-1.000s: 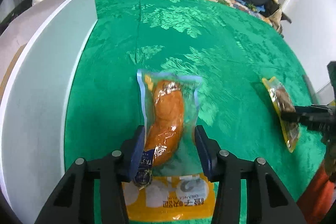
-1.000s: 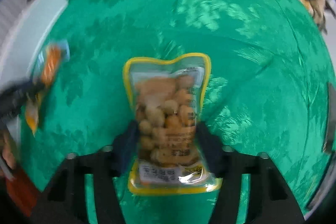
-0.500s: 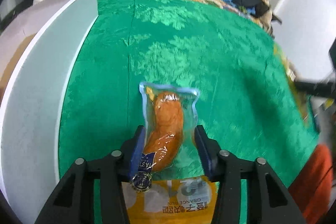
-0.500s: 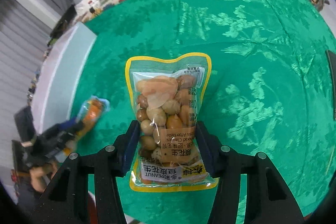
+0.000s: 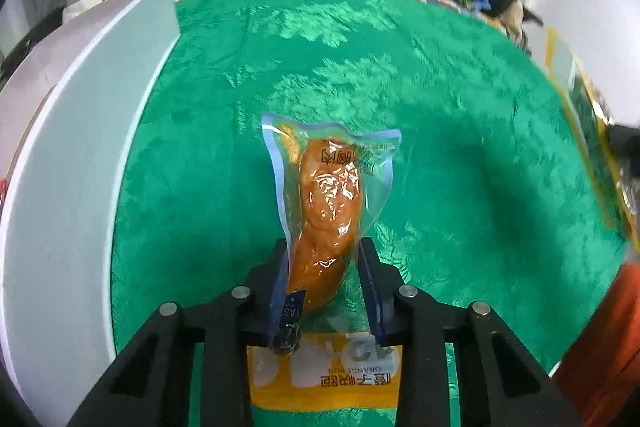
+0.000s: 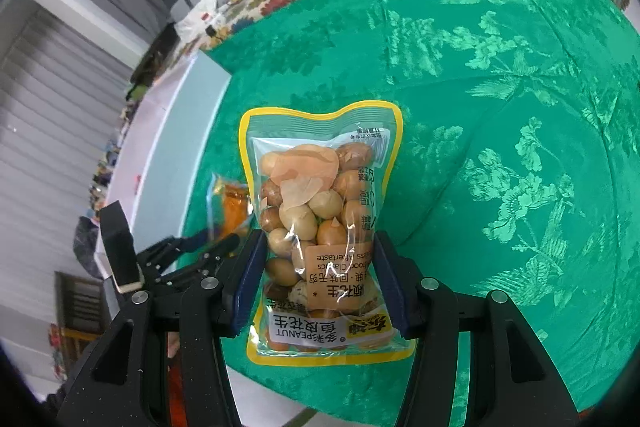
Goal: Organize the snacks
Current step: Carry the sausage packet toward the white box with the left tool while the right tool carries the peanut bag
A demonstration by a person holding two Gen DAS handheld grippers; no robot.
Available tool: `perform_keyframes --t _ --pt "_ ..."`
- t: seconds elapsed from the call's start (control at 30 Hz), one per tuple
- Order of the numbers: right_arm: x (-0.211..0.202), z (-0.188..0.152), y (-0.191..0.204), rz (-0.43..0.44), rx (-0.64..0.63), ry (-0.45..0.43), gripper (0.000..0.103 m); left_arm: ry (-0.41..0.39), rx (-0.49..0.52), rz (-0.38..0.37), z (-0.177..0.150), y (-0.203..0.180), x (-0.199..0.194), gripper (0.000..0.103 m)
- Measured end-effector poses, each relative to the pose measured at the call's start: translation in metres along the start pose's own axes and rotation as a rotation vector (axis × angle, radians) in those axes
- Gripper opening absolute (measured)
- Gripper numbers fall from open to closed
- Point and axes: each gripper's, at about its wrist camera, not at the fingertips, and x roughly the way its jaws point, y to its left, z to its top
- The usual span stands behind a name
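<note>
My left gripper (image 5: 323,263) is closing, jaws now narrower on the vacuum-sealed orange sausage pack (image 5: 326,211), which has tipped up between them, so it's secured for sorting. My right gripper (image 6: 318,267) has lifted, pinching the peanut bag (image 6: 320,223) off the green brocade tablecloth (image 6: 500,107). Both packs are glossy, crinkly plastic; the peanuts are lumpy. A yellow packet (image 5: 320,375) lies flat under the left jaws.
</note>
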Motion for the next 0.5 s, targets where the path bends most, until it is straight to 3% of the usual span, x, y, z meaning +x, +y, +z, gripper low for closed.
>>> perform_keyframes --t 0.1,0.2,0.23,0.3,0.37,0.5 --pt "-0.002 0.004 0.002 0.033 0.015 -0.010 0.056 -0.022 -0.088 -0.053 -0.002 0.013 -0.013 0.032" --pt "-0.005 0.007 0.011 0.060 0.018 -0.016 0.056 -0.097 -0.199 -0.142 -0.002 0.027 -0.051 0.028" --pt "-0.006 0.008 0.016 0.069 0.014 -0.016 0.056 -0.120 -0.222 -0.166 -0.002 0.032 -0.064 0.001" --pt "-0.006 0.016 0.038 0.094 -0.020 -0.020 0.056 -0.173 -0.290 -0.237 0.003 0.049 -0.093 0.000" --pt "-0.003 0.024 0.064 0.127 -0.060 -0.022 0.056 -0.222 -0.276 -0.219 0.011 0.064 -0.120 0.000" --pt "0.008 0.045 0.127 0.233 -0.116 -0.028 0.056 -0.170 -0.211 -0.203 0.013 0.071 -0.122 0.001"
